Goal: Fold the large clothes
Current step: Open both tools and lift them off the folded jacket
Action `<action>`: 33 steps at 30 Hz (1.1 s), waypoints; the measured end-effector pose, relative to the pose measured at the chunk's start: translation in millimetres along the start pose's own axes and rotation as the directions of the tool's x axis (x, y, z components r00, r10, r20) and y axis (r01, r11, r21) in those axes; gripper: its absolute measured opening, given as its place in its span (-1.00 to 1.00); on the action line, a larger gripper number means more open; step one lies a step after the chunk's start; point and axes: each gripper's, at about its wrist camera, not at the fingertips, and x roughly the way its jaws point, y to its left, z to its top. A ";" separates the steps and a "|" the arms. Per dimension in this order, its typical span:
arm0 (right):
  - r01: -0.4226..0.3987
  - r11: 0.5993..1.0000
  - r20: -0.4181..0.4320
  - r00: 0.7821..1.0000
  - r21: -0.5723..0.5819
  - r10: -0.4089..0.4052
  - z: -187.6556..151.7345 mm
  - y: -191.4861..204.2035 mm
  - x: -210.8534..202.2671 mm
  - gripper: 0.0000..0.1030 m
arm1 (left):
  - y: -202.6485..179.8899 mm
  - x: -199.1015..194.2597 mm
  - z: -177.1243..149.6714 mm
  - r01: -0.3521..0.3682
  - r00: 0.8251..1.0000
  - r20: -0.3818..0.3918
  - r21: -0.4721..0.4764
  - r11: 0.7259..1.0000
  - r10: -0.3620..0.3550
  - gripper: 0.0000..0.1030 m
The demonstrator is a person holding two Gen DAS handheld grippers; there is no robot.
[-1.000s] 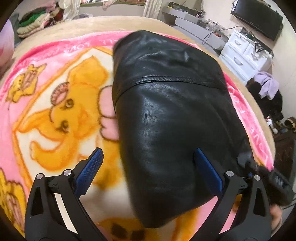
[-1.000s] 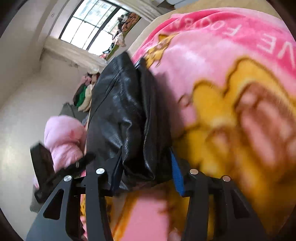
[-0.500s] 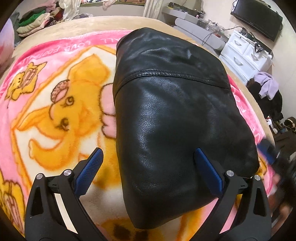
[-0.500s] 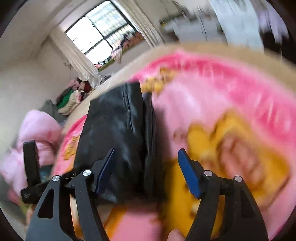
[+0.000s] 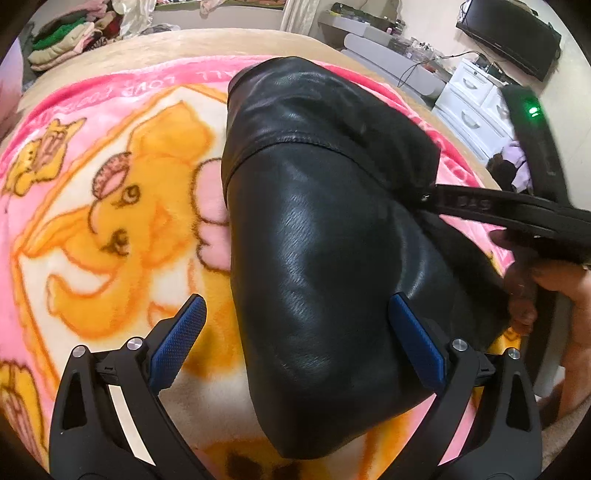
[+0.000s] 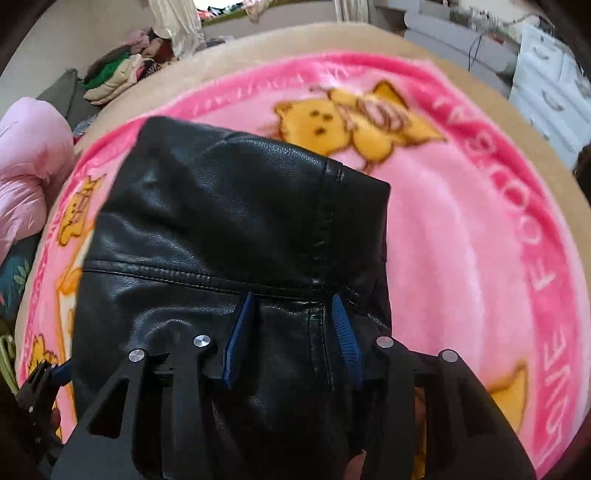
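Observation:
A folded black leather jacket (image 5: 325, 229) lies on a pink cartoon blanket (image 5: 110, 184). My left gripper (image 5: 295, 299) hovers open above the jacket's near end, its blue pads standing wide on either side and touching nothing. In the right wrist view the jacket (image 6: 221, 221) fills the middle. My right gripper (image 6: 291, 299) points down onto it near a cross seam. Its jaws are closing, and a ridge of leather with a stitched seam is pinched between the pads. From the left wrist view the right gripper (image 5: 428, 195) meets the jacket's right edge, held by a hand (image 5: 535, 288).
The blanket (image 6: 461, 240) covers a beige bed. Stacked clothes (image 5: 59, 48) lie beyond the far edge. White drawers (image 5: 476, 99) and a dark screen (image 5: 513, 33) stand at the right. A pink padded garment (image 6: 29, 166) sits off the bed's left side.
The right gripper let go of the jacket's near right edge, opened, swung and rolled farther along the jacket, and closed on leather by the seam. The left gripper stayed put.

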 end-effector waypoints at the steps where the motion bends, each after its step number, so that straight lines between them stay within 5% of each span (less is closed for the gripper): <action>1: -0.011 1.000 0.002 1.000 0.015 0.011 -2.7 -3.4 2.7 -0.18 | 0.8 1.3 -0.6 0.007 1.000 -0.001 -0.005 1.000 -0.007 0.80; 6: -0.017 1.000 0.055 0.998 0.015 0.016 -7.8 -2.8 -7.7 -0.15 | 2.6 -3.7 -0.8 0.028 1.000 0.002 -0.008 1.000 -0.028 0.80; 13: -0.079 0.996 0.181 0.981 0.042 0.070 -24.1 -9.8 -58.2 0.15 | -4.5 -21.5 -1.9 0.002 1.000 0.010 0.020 1.000 -0.002 0.81; 19: -0.112 0.993 0.263 0.959 0.022 0.102 -46.6 -6.0 -104.2 0.59 | -3.8 -40.2 -7.7 0.007 1.000 0.029 0.008 1.000 -0.007 0.81; 33: -0.128 0.991 0.436 0.890 -0.040 0.133 -125.4 23.2 -186.8 0.91 | -6.4 -110.7 -35.3 0.024 0.989 0.143 0.034 0.999 -0.028 0.82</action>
